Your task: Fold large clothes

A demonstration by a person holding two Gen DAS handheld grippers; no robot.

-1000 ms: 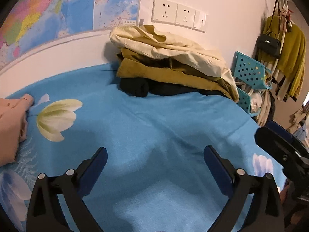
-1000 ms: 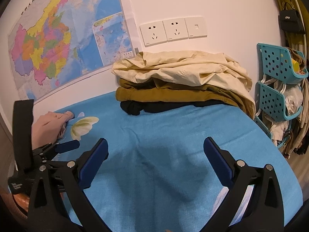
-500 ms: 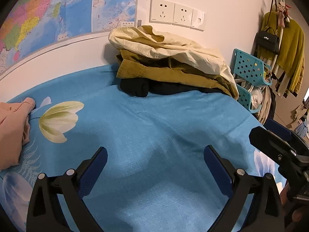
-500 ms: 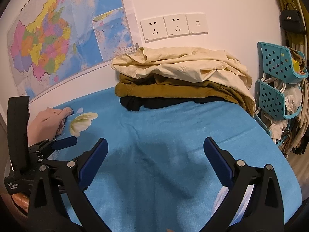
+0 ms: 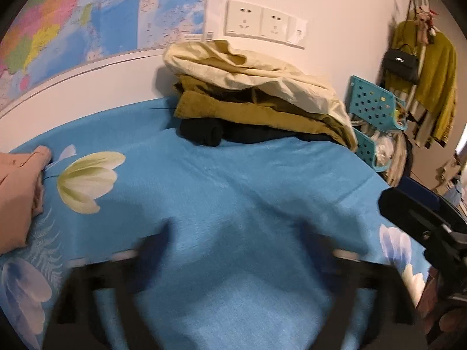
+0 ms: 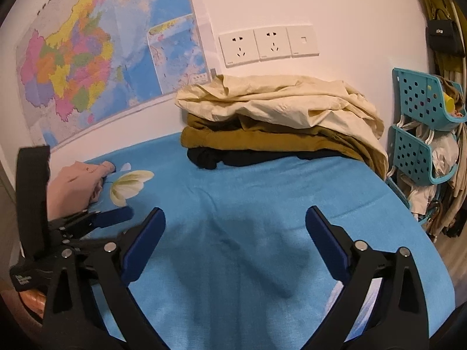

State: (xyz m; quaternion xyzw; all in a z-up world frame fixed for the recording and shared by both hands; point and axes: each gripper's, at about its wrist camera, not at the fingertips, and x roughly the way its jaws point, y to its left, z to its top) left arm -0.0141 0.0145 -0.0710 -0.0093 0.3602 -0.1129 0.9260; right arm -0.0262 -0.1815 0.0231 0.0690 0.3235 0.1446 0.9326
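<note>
Right gripper (image 6: pixel 235 233): jaws spread wide, nothing between the blue pads, hovering over bare blue bedsheet (image 6: pixel 248 192), not touching cloth. Left gripper (image 5: pixel 233 250): smeared by motion blur in its own view, fingers read as dark streaks set wide apart with only sheet between them, so it looks spread and empty, but contact with the sheet can't be told. From the right wrist view the left gripper sits at the left edge, just in front of the pink garment (image 6: pixel 74 186). Task clothes: a stack against the wall under the sockets (image 6: pixel 268 45), cream garment (image 6: pixel 277 106) on top and rumpled, its right side draping down over the layers below; mustard garment (image 6: pixel 251 140) folded beneath it; black garment (image 6: pixel 233 157) at the bottom, touching the sheet. Pink garment lies at the sheet's left side beside a printed tulip (image 5: pixel 89 180), well apart from the stack. Open room: a broad flat stretch of sheet between both grippers and the stack. Edges: wall and map (image 6: pixel 96 58) behind, teal basket rack (image 6: pixel 423 134) just off the bed's right edge near the stack's draped side.
</note>
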